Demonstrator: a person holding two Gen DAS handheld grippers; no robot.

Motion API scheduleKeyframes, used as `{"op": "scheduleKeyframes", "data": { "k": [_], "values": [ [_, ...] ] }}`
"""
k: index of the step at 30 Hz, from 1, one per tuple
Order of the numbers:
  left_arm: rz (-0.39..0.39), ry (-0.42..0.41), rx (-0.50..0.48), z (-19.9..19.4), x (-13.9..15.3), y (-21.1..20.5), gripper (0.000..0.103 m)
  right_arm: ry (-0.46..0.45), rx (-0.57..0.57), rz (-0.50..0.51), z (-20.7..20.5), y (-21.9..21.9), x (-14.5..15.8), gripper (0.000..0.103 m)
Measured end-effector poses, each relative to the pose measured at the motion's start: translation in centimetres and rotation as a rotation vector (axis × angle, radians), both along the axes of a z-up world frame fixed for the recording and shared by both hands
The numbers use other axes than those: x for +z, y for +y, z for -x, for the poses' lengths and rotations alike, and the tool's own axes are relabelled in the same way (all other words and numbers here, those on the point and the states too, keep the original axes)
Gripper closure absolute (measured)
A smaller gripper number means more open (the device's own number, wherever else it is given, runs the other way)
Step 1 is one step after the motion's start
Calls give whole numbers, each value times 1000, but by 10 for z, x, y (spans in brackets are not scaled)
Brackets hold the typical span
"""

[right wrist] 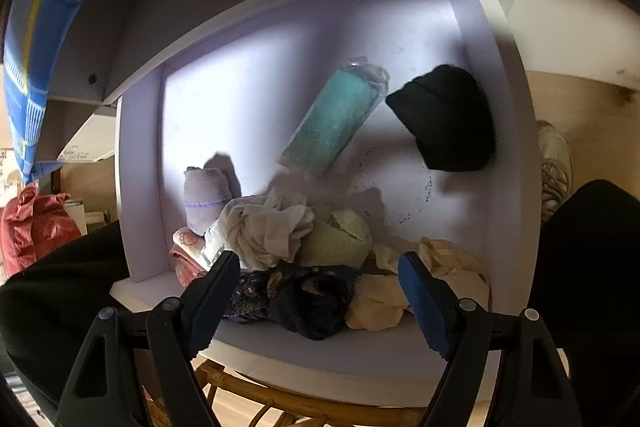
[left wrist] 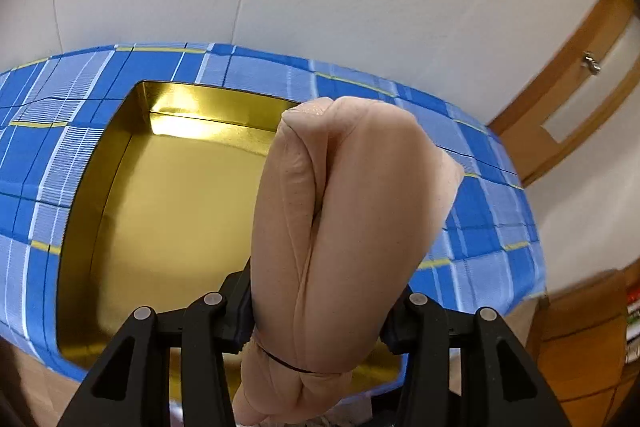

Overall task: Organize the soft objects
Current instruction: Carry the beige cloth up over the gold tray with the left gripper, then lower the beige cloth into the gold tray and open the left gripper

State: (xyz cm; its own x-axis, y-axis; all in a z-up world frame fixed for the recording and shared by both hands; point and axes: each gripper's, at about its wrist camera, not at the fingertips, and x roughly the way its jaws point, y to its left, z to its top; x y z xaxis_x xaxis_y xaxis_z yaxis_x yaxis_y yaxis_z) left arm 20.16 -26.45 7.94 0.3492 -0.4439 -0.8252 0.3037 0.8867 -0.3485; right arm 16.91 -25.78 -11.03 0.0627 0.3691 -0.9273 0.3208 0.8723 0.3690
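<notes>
Beige, sheer nylon made up the bundle (left wrist: pixel 352 211) that was held in the left tongs (left wrist: pixel 316 327): a rolled pair of stockings, it seemed, bound near its lower end by a thin dark band (left wrist: pixel 288 365). The jaws were closed partway onto the roll, their pads pressed into its sides just above the band, and the free end stood up beyond them. It was carried above a gold-coloured tin tray (left wrist: pixel 104 187) that sat on the worktop (left wrist: pixel 492 227), which was covered by a blue checked cloth (the tray itself looked empty as far as could be seen).

The right tongs (right wrist: pixel 320 283) were held wide open with nothing between them, poised over a white drawer (right wrist: pixel 516 163). Heaped near its front were a navy patterned cloth (right wrist: pixel 304 295), a crumpled white piece (right wrist: pixel 268 231), a pale green knit (right wrist: pixel 340 237) and cream fabric (right wrist: pixel 380 301); further back lay a teal roll in clear wrap (right wrist: pixel 336 123), a black cap-like item (right wrist: pixel 448 119) and a lilac sock roll (right wrist: pixel 206 199).

The bundle was judged to be very light, soft and slippery, easily squashed and liable to slide out if gripped at a loose end. A hold across the thick middle, close to the band where the layers were tied together, was judged the surest, and snagging of the fine knit on the pad teeth was the risk to be watched.
</notes>
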Motion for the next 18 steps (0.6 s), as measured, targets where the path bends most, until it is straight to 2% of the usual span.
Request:
{"op": "scheduleKeyframes", "data": {
  "k": [3, 9, 13, 16, 18],
  "values": [
    [-18, 34, 30, -26, -15, -6, 55, 9, -17, -19, -1, -4, -2, 21],
    [-103, 60, 87, -71, -37, -17, 54, 4, -20, -53, -1, -5, 1, 21],
    [-154, 51, 116, -87, -40, -20, 47, 3, -29, -61, -2, -6, 2, 21],
    [-187, 25, 100, -87, -37, -17, 39, -1, -37, -70, -2, -8, 3, 21],
    [-192, 10, 99, -84, -34, -12, 37, -3, -35, -76, -3, -7, 4, 21]
  ]
}}
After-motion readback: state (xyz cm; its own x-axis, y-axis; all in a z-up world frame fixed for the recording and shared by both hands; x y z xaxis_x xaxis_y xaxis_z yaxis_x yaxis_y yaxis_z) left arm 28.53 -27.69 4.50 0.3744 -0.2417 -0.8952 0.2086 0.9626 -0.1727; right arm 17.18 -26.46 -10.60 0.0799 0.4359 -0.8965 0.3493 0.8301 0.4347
